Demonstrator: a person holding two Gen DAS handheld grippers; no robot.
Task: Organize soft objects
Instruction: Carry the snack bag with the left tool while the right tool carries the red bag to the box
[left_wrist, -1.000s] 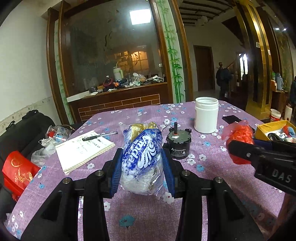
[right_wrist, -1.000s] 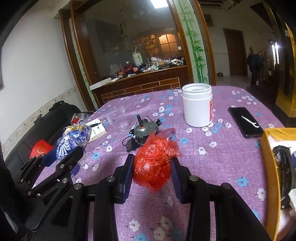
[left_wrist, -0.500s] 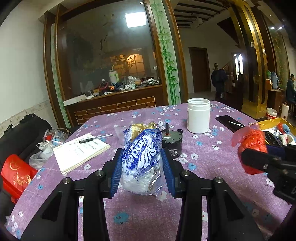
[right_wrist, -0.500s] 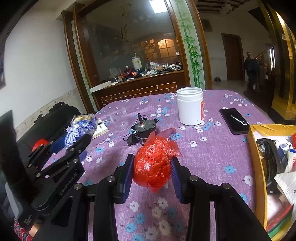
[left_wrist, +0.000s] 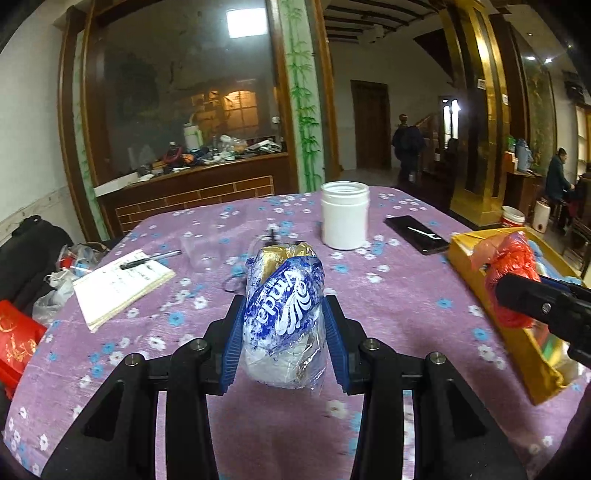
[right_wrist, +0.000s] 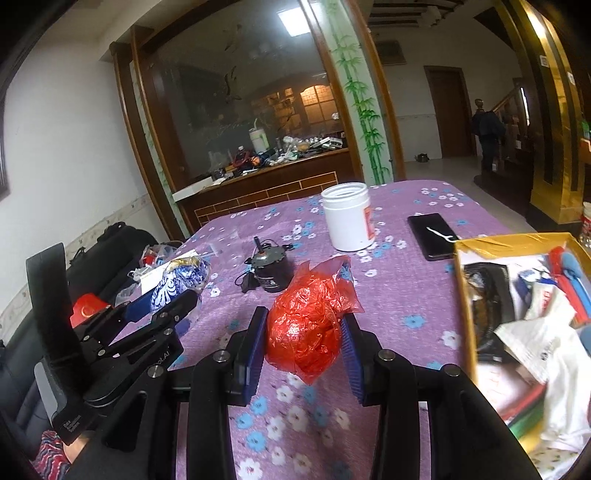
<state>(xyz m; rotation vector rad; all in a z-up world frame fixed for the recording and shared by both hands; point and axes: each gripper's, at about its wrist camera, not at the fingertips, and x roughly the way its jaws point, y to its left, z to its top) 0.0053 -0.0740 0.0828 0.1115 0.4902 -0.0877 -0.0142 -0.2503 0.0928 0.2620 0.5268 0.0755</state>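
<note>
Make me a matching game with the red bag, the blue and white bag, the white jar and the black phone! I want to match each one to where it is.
Things:
1. red bag
2. blue and white bag
3. white jar
4. black phone

Places:
A. standing upright on the purple tablecloth, far side
B. squeezed in the left gripper
C. lying flat beside the yellow box
D. squeezed in the right gripper

Pairs: 1-D, 2-B, 3-A, 4-C
</note>
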